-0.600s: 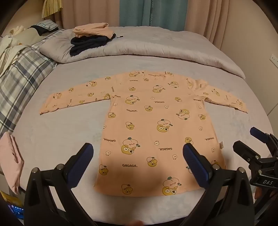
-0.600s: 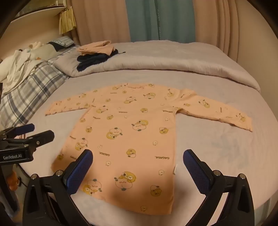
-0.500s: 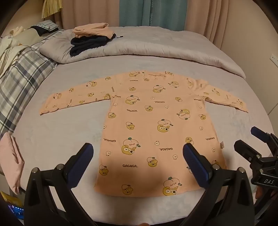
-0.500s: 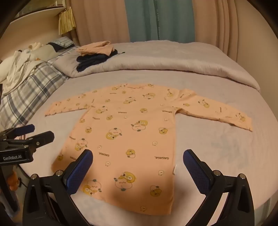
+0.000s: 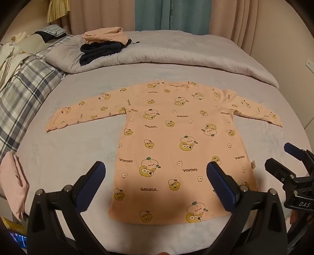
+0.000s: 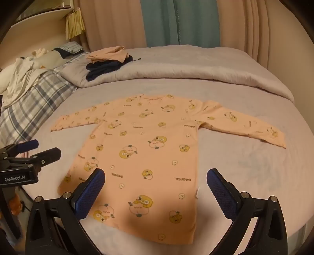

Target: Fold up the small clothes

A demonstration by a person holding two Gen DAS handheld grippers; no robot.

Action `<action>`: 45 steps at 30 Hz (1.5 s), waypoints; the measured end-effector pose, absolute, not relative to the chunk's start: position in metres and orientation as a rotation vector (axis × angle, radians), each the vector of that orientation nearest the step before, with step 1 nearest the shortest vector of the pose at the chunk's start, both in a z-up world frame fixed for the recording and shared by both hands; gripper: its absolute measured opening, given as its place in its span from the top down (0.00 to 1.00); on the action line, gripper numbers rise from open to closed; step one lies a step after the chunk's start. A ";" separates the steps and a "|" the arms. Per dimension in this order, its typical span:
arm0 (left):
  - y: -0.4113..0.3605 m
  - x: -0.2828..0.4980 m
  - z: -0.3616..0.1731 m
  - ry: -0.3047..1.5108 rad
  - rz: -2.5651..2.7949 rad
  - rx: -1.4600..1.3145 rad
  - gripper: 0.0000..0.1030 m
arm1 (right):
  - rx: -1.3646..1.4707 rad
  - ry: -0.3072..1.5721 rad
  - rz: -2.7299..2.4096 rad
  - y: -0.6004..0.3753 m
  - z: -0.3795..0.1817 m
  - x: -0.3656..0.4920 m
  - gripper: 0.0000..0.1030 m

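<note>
Garment: peach long-sleeved top [image 5: 176, 149] printed with yellow cartoon figures and the word GAGAGA, spread flat in the middle of the bed, hem toward the near edge, neckline toward the far side.
Sleeves: left sleeve [image 5: 84, 111] and right sleeve [image 5: 255, 109] stretched straight out to either side, lying flat.
Side label: small white tag [image 5: 253, 164] at the right seam, low on the body.
Left gripper [image 5: 156, 183]: released, blue-padded fingers [image 5: 92, 182] spread wide, raised over the near hem, touching nothing; seen again at the left margin of the right wrist view [image 6: 31, 149].
Right gripper [image 6: 156, 184]: released, fingers [image 6: 221, 190] spread wide, poised above the near right part of the hem, holding nothing; visible at the right margin of the left wrist view [image 5: 290, 162].
Bed [image 5: 58, 157]: pale lilac sheet, bare around the top.
Quilt [image 5: 186, 53]: grey, bunched across the far side of the bed.
Folded stack [image 5: 102, 45]: peach piece over dark navy pieces, resting on the far left part of the quilt.
Plaid blanket [image 5: 21, 88]: grey checks, along the left side.
Pink cloth [image 5: 11, 180]: folded, at the near left edge.
Curtains [image 5: 172, 15]: teal panel between beige panels, behind the bed.
</note>
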State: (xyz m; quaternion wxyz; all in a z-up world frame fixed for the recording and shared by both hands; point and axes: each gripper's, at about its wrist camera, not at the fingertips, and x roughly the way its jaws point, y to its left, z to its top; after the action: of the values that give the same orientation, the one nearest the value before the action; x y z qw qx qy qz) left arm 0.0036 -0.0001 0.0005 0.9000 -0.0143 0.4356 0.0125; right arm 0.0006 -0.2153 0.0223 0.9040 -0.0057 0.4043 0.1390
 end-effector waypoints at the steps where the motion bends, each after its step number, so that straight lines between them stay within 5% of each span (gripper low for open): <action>1: 0.000 0.004 0.000 0.901 0.025 -0.027 0.00 | -0.013 0.839 0.287 -0.215 0.022 0.001 0.00; 45: 0.003 0.002 -0.004 0.900 0.022 -0.006 0.00 | -0.008 0.848 0.288 -0.213 0.019 0.003 0.00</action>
State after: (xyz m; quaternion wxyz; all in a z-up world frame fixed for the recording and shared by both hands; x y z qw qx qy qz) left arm 0.0016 0.0031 -0.0036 0.9004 -0.0028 0.4349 0.0107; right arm 0.0025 -0.2129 0.0188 0.9015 -0.0039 0.4097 0.1392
